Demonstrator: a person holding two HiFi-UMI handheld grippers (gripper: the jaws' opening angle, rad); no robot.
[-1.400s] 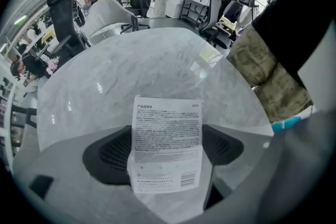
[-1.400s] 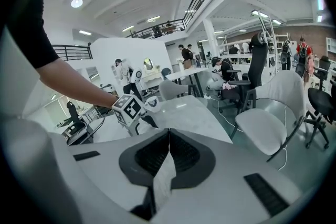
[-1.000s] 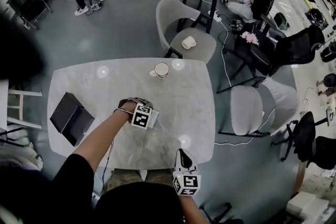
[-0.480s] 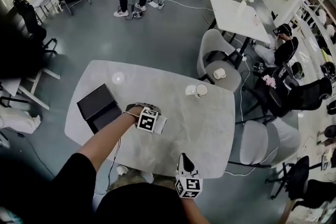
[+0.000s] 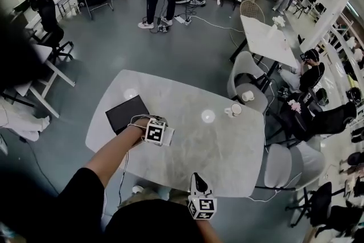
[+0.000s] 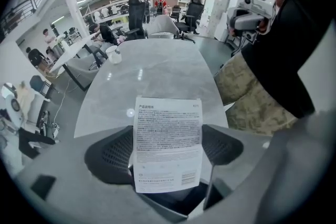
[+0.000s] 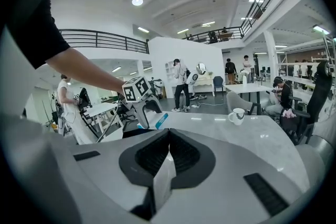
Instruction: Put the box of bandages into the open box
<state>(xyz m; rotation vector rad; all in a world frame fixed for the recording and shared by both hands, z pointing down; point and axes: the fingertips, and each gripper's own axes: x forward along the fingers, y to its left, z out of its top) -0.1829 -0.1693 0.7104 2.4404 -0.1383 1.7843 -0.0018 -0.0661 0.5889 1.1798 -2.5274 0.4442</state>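
The left hand-held gripper is clamped on the box of bandages, over the desk and just beside the open box (nothing visible inside). Putting it in remains. The right hand-held gripper idles, jaws together.

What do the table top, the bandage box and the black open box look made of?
Table top: pale grey veined stone or marble-look laminate, polished; it mirrors ceiling lights.
Box of bandages: thin white printed cardboard, matte, flat faces.
Open box: black, dull, perhaps rigid card or plastic; too small to tell.
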